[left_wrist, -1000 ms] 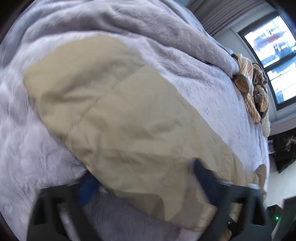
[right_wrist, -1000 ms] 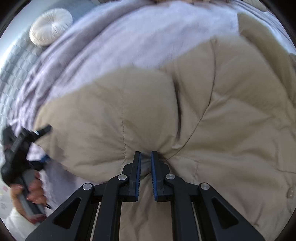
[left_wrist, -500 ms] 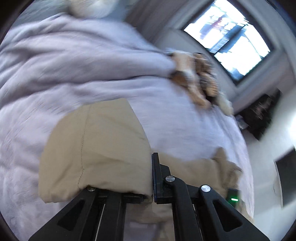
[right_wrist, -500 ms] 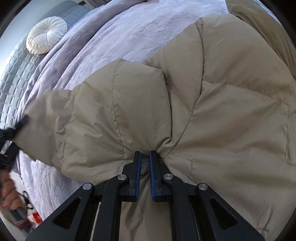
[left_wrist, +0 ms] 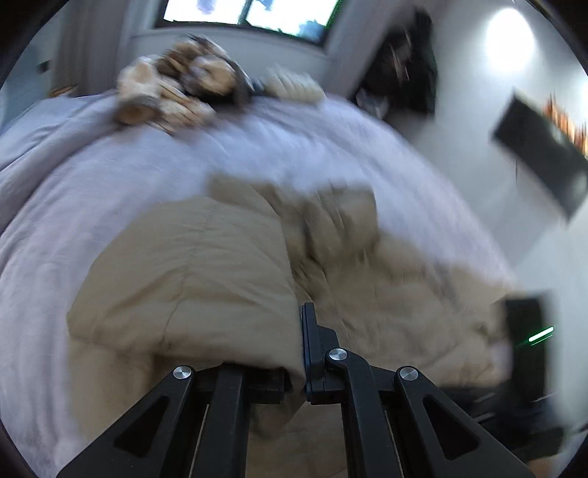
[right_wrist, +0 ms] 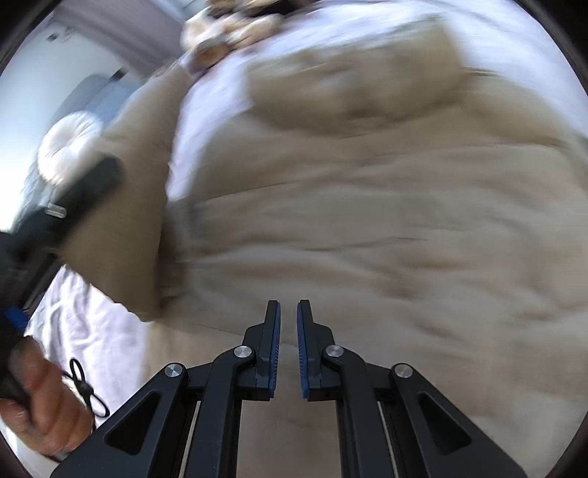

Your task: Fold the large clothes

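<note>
We've got the beige puffer jacket (left_wrist: 205,264) on the bed (left_wrist: 92,176), long axis running away toward the window (left_wrist: 242,11). Left gripper (left_wrist: 299,349) and right gripper (right_wrist: 288,342) fingers both clamped on its fabric.

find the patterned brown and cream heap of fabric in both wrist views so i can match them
Left wrist: patterned heap lies upper left, on the far edge of the lilac bedspread, below the window.
Right wrist: patterned heap sits at the top edge, left of centre, blurred.
Shared landmark: the beige puffer jacket.
</note>
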Motion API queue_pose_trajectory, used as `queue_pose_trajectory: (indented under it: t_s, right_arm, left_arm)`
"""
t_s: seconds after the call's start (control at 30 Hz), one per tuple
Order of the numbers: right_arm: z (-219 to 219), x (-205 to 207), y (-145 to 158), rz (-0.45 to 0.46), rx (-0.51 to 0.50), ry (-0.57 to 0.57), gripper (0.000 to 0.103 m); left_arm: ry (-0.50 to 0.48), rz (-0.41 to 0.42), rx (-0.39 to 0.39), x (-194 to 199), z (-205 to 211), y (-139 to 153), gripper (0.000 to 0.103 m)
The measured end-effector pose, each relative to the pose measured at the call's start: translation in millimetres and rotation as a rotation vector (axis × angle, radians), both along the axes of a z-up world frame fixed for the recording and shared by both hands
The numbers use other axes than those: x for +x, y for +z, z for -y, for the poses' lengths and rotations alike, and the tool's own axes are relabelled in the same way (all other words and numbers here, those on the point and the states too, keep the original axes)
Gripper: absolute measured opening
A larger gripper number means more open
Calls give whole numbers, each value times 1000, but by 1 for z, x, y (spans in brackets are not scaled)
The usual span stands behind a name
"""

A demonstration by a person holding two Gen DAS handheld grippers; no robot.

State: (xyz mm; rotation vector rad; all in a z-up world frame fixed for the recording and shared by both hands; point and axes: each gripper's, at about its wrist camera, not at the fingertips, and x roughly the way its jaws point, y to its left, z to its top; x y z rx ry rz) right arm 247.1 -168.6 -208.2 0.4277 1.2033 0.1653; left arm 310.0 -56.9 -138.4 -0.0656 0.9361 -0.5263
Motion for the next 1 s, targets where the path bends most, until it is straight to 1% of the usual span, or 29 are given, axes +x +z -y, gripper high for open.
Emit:
queue_pose_trajectory:
  t_s: [0.03,0.07,0.13,0.2,0.3,0.33,0.37,0.4,0.43,0.47,0.5,0.53,0.57,0.6,0.63,0.67,0.7,0.77,0.8,0.83,0.87,0.9,0.93,1.0]
  right_arm:
    - [23,-12,3,6,-53,-32,8]
    - [39,-20,5,7,-90,-54,8]
    - [67,-34,7,1,-126,-98,8]
    - [92,-45,9,-15,-127,-141,8]
    - [123,-56,6,-27,-118,-193,8]
    - [128,-58,7,-30,-112,-203,8]
    - [133,-59,6,-34,-103,-215,8]
    - [136,-63,4,-37,-97,-222,8]
    - [136,-63,3,-40,-94,-226,8]
    - [135,-64,2,-42,-92,-227,8]
    - [136,-64,1,-42,-90,-227,8]
    - [134,-63,1,-45,-91,-224,9]
    - [134,-69,3,-45,-92,-221,12]
    - [134,-68,3,-45,-92,-219,12]
    - [131,-65,4,-44,-97,-215,12]
    - [130,-67,5,-40,-99,-210,12]
    - [127,-65,7,-36,-103,-201,12]
    - [117,-60,11,-28,-110,-180,14]
    - [111,-60,14,-21,-116,-162,18]
    - [104,-56,17,-12,-124,-144,37]
    - [93,-52,21,5,-142,-116,65]
    - [82,-48,27,29,-161,-92,75]
    - [71,-45,33,57,-175,-68,80]
    - [37,-35,47,134,-219,25,80]
  left_arm:
    - [-15,-17,42,-1,17,-11,8]
    - [-23,-21,72,-4,23,-20,8]
    - [-51,-15,181,-12,48,-36,8]
    - [-63,-6,249,-22,59,-43,8]
    - [-87,-9,311,-24,61,-52,8]
    - [-89,-9,322,-27,58,-53,11]
    - [-91,-10,331,-31,57,-53,18]
    - [-98,-17,322,-35,52,-51,53]
    - [-87,-7,321,-38,50,-48,88]
    - [-73,16,325,-40,51,-49,95]
    - [-56,69,336,-48,49,-41,95]
    - [-63,73,344,-50,44,-39,95]
    - [-58,69,347,-50,40,-35,95]
    - [-49,70,339,-53,35,-32,95]
    - [-27,82,306,-60,23,-23,95]
    - [-12,90,291,-61,15,-19,95]
    - [27,107,271,-66,-3,-11,95]
    - [112,129,267,-63,-32,-2,95]
    - [173,133,269,-64,-54,2,95]
    - [214,129,274,-61,-67,3,95]
    - [278,118,283,-57,-88,3,95]
    - [340,104,293,-52,-108,0,95]
    - [382,89,301,-48,-121,-4,95]
    - [497,24,315,-37,-157,-18,95]
